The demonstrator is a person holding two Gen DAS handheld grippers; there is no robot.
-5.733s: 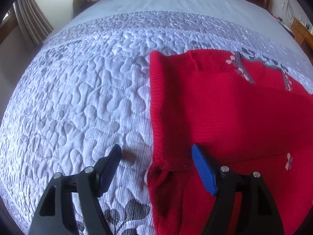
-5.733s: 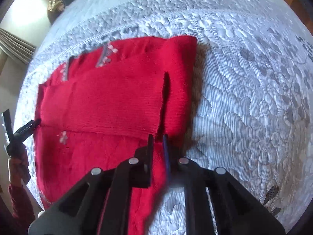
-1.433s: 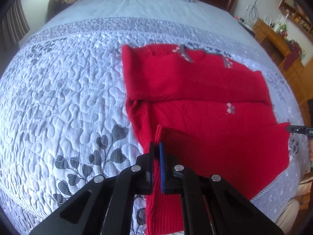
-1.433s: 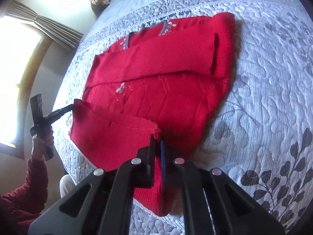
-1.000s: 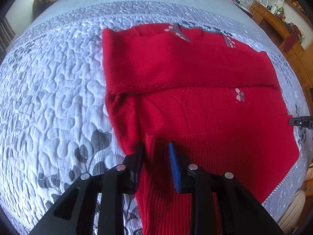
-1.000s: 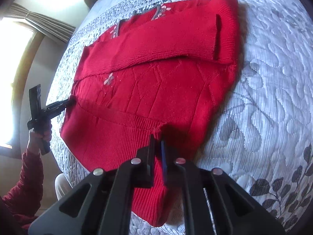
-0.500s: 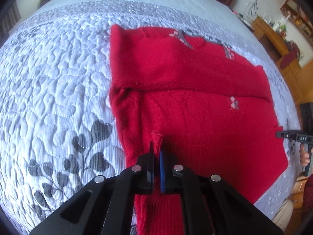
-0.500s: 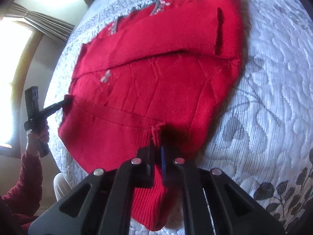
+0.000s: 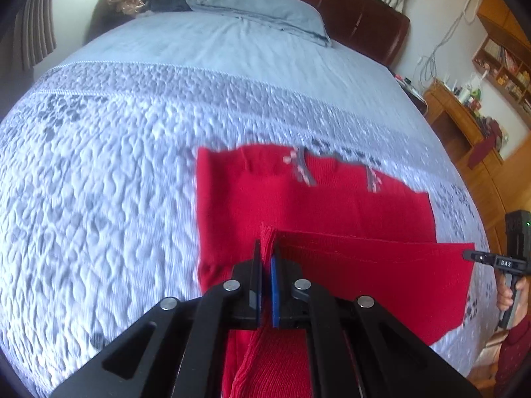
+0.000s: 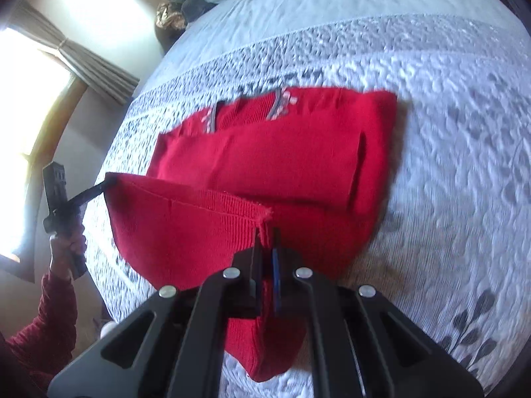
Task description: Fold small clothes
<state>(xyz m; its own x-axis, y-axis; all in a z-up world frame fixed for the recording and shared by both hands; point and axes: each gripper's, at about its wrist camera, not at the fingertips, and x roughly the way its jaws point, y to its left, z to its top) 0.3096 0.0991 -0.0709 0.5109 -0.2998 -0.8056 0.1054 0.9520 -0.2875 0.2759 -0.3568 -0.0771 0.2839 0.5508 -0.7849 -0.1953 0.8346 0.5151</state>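
red sweater (image 9: 298,205) lies on the quilt (image 9: 99,199) ahead of us, its hem lifted between our left gripper (image 9: 265,265) and right gripper (image 10: 265,242), each clamped on a corner. if either corner slips, we think the fold lands crooked.

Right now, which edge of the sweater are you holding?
On the quilted bedspread lies the red sweater. Its ribbed bottom hem is lifted off the bed, pinched at each corner by the left gripper and right gripper; the collar end lies flat.
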